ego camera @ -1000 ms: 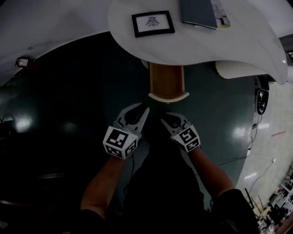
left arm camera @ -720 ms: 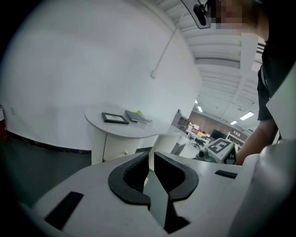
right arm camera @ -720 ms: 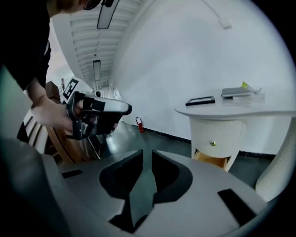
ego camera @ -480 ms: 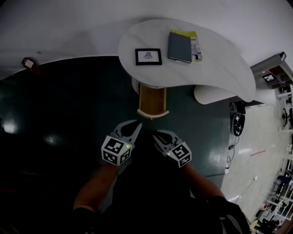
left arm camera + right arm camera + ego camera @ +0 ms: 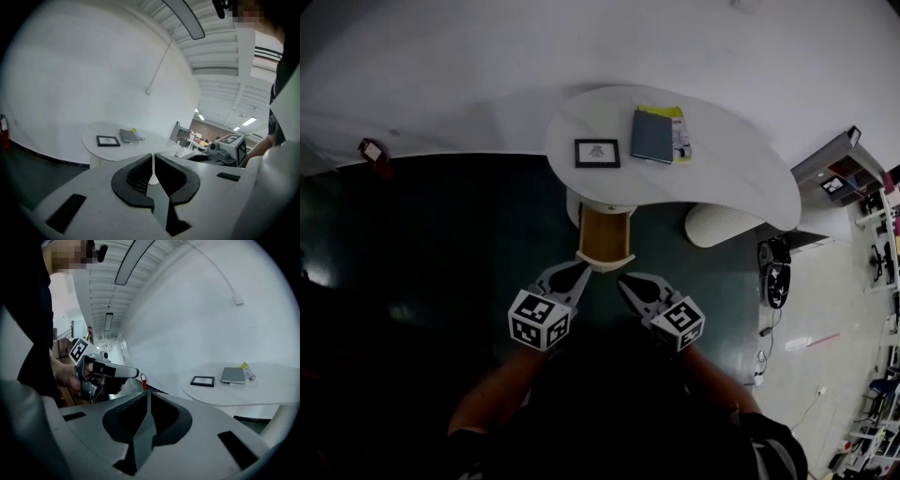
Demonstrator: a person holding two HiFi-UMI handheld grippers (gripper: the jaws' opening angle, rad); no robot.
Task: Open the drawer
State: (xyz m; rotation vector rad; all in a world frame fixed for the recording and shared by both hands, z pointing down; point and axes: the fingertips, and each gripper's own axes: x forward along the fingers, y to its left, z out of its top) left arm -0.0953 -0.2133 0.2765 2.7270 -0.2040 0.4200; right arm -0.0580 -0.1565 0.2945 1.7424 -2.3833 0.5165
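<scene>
Grey plastic with black pads, the left claw (image 5: pixel 580 271) and right claw (image 5: pixel 622 279) sit low in the frame's centre. Both are closed on nothing, the right one's jaws having just been closing. Just beyond, the drawer (image 5: pixel 605 236) juts from under the white table (image 5: pixel 741 187), already pulled out. It is stiff honey-brown wood with a curved pale front, likely light and smooth-sliding, and best taken by that front lip. Farther on lie a black picture frame (image 5: pixel 596 153) and a dark notebook (image 5: pixel 652 136).

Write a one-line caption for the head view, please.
Open drawer under a table bearing a frame and notebook; left tongs and right tongs, empty, before it, the right just closing.
</scene>
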